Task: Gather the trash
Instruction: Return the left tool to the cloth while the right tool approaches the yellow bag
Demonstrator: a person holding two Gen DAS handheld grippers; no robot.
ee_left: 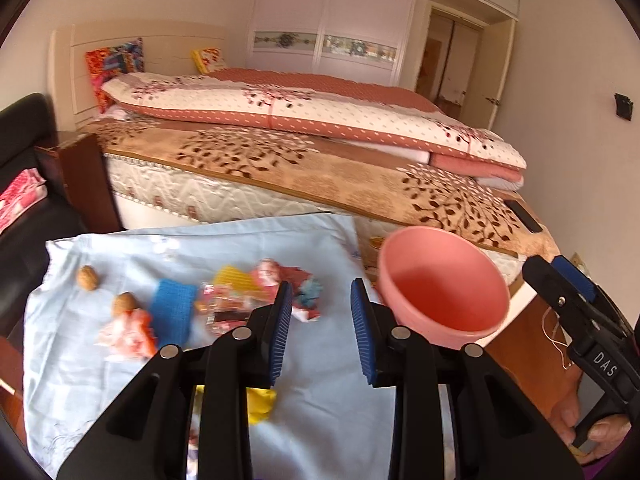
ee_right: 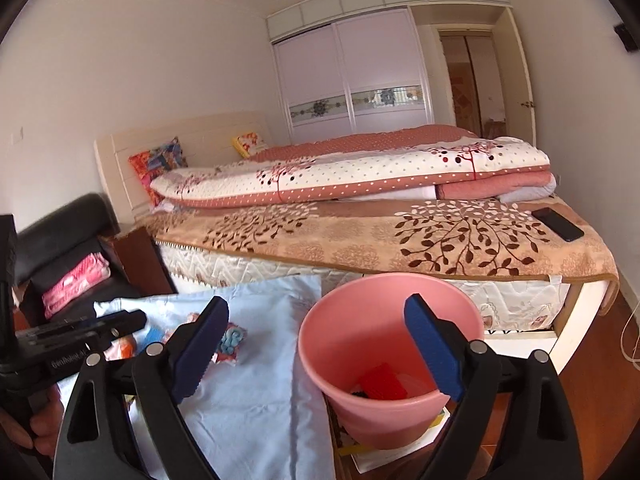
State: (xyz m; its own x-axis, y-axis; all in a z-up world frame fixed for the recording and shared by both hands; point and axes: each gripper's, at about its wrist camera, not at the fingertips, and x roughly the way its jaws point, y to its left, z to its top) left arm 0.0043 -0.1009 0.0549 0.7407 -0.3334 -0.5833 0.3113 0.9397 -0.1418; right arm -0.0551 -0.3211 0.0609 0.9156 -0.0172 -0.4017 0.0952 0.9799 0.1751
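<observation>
A light blue cloth (ee_left: 332, 420) carries scattered trash: two walnuts (ee_left: 87, 278), a blue piece (ee_left: 172, 312), a yellow piece (ee_left: 232, 278), crumpled pink wrappers (ee_left: 128, 332) and a yellow scrap (ee_left: 260, 404) under my left fingers. My left gripper (ee_left: 322, 322) hovers open over the cloth, with nothing between its pads. A pink bucket (ee_right: 384, 320) stands at the cloth's right edge, with a red item (ee_right: 382, 382) at its bottom. My right gripper (ee_right: 316, 352) is wide open just above and in front of the bucket (ee_left: 444, 300), holding nothing. A crumpled blue scrap (ee_right: 232, 338) lies beside its left pad.
A bed with folded quilts (ee_right: 360, 176) fills the background, a black phone (ee_right: 558, 224) near its corner. A black chair (ee_right: 60, 232) with a pink bundle stands left, beside a dark wooden nightstand (ee_left: 86, 176). Papers (ee_right: 400, 448) lie under the bucket. A white cable (ee_right: 628, 340) trails on the wooden floor.
</observation>
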